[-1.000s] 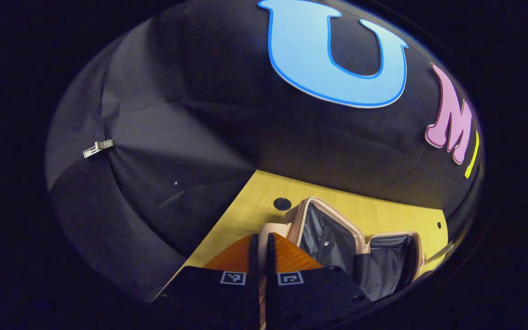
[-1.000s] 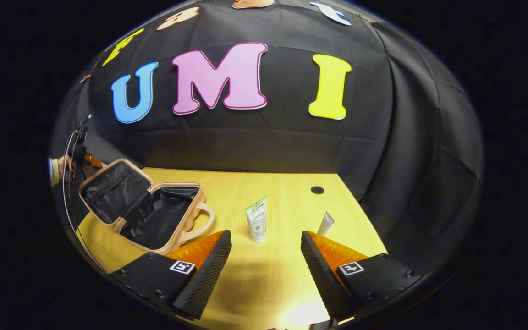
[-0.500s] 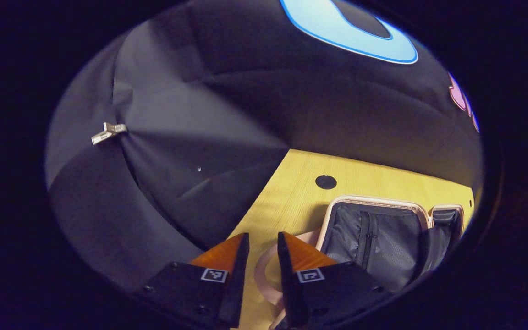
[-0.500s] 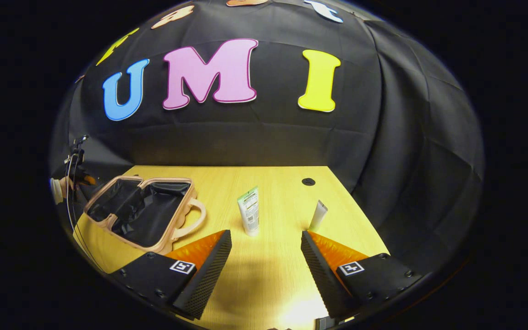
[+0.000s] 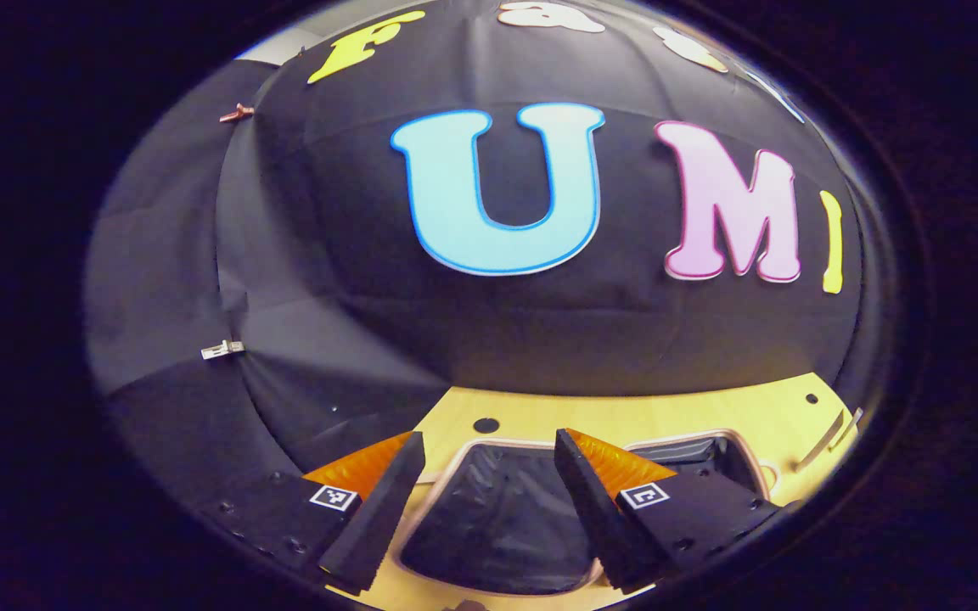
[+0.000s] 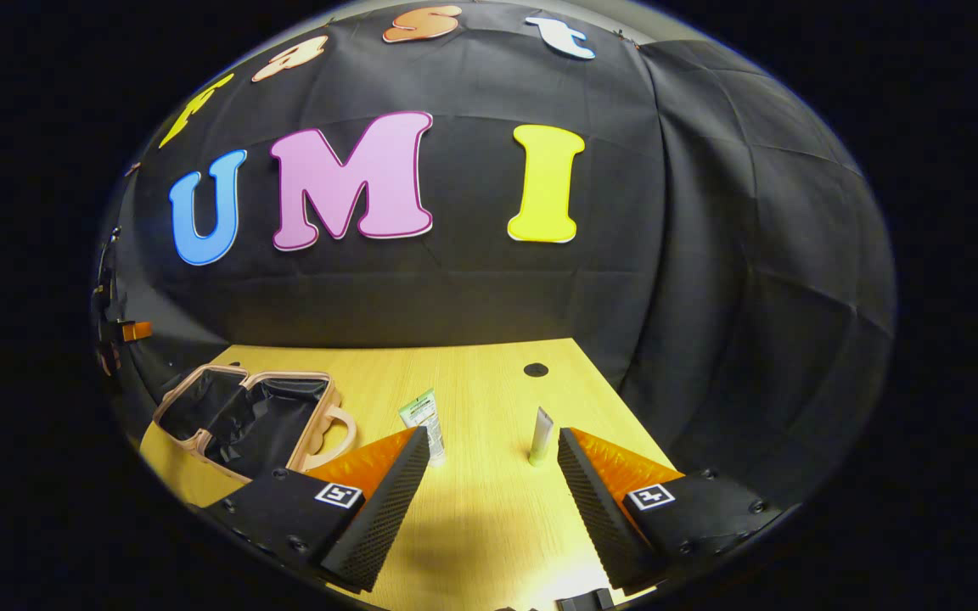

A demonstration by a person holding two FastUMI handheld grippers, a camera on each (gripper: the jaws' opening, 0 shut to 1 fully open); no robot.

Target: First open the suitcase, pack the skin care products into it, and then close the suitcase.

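Pink hard-shell suitcase with black lining (image 6: 247, 416) lies open on the yellow wooden bench (image 6: 472, 526).
Both left gripper (image 5: 489, 501) and right gripper (image 6: 493, 501) spread, empty; right finger partly hides green-white tube (image 6: 423, 417); white tube (image 6: 542, 434) stands nearby.

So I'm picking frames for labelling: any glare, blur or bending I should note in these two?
Left gripper view: soft, slightly smeared; the open suitcase lining is dark. Right gripper view: sharper; a bright glare patch on the table near the bottom edge, the tubes crisp, and the fisheye bows the table's far edge.
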